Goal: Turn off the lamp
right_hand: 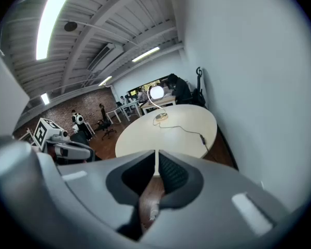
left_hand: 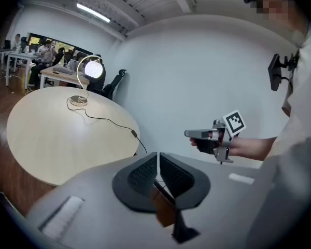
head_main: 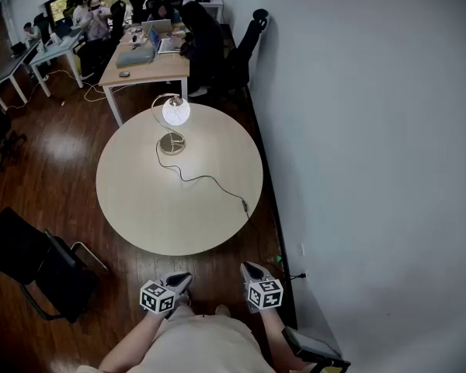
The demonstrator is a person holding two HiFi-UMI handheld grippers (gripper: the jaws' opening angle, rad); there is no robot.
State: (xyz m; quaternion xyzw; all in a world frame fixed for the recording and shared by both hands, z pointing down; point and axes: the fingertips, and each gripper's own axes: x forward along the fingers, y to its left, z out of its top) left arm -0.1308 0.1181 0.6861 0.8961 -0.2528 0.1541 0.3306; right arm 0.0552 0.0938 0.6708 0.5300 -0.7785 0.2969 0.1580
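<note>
Careful: your left gripper [left_hand: 157, 166] and right gripper [right_hand: 156, 165], jaws clenched empty, could snag the cord [head_main: 210, 179], toppling the lamp [head_main: 175, 113].

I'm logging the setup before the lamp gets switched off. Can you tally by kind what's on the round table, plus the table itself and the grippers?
lamp: 1, lit
cord with inline switch: 1
round table: 1
grippers: 2, left gripper and right gripper, both shut, empty
Total: 5
</note>
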